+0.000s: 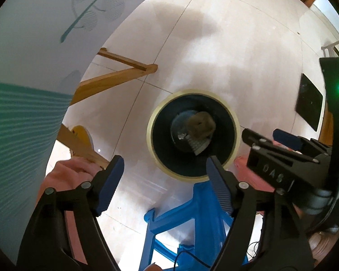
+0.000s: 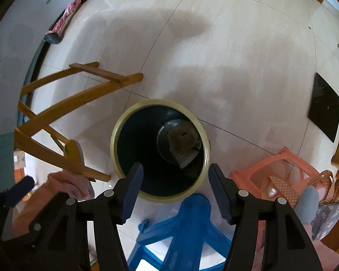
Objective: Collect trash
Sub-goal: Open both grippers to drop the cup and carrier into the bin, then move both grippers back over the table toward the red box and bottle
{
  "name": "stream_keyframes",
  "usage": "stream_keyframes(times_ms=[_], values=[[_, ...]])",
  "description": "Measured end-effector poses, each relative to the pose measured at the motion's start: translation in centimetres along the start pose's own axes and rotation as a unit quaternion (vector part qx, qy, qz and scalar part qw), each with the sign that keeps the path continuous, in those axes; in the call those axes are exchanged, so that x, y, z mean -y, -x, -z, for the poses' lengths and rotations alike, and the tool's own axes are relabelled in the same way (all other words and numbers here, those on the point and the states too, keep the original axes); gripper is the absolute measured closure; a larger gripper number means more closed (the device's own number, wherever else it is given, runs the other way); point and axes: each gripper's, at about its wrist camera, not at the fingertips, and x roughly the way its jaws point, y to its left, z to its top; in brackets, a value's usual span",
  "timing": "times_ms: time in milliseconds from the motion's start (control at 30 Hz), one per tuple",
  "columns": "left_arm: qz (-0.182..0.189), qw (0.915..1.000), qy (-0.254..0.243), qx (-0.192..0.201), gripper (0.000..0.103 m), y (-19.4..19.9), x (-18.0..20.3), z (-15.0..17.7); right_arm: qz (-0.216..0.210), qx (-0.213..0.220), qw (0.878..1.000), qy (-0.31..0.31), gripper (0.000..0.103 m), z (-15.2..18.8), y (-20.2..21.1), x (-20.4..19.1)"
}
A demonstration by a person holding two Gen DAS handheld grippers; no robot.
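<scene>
A round trash bin with a pale yellow rim (image 1: pixel 235 122) and a dark inside stands on the tiled floor, seen from above; it also shows in the right wrist view (image 2: pixel 115 135). At its bottom lies crumpled brown paper trash (image 1: pixel 201 124) (image 2: pixel 182 135) beside a small ridged white piece (image 1: pixel 198 145). My left gripper (image 1: pixel 165 171) is open and empty above the bin's near rim. My right gripper (image 2: pixel 175 180) is open and empty above the same rim. The right gripper's body shows at the right of the left wrist view (image 1: pixel 280 158).
A blue plastic stool (image 1: pixel 187 221) (image 2: pixel 183 232) stands just below the bin. A salmon stool (image 2: pixel 275 169) is at right, wooden chair legs (image 1: pixel 115 76) (image 2: pixel 79 90) at left. A black flat panel (image 2: pixel 325 106) lies far right. A table edge with a teal cloth (image 1: pixel 15 122) fills the left.
</scene>
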Motion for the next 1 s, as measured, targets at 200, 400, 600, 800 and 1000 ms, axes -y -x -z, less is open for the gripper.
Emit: stream_keyframes(times_ms=[200,400,600,800,1000], values=[[-0.01,0.9999,0.005,0.009,0.03,2.1,0.1,1.3,-0.012,-0.005,1.0,0.0,0.041,0.4,1.4,-0.2],[0.004,0.9998,-0.003,0.019,0.03,5.7,0.0,3.3,-0.002,-0.005,1.0,-0.011,0.041,1.3,4.7,-0.4],[0.017,0.9969,-0.041,0.065,0.03,11.7,-0.4,5.5,0.023,0.009,1.0,-0.002,0.041,3.0,11.3,-1.9],[0.021,0.9896,-0.066,0.126,0.03,18.6,-1.7,8.2,-0.007,0.068,0.997,0.043,0.041,5.9,20.5,-4.6],[0.044,0.9824,-0.048,0.175,0.03,24.4,-5.4,10.3,-0.028,0.141,0.985,0.092,0.041,9.1,29.9,-8.2]])
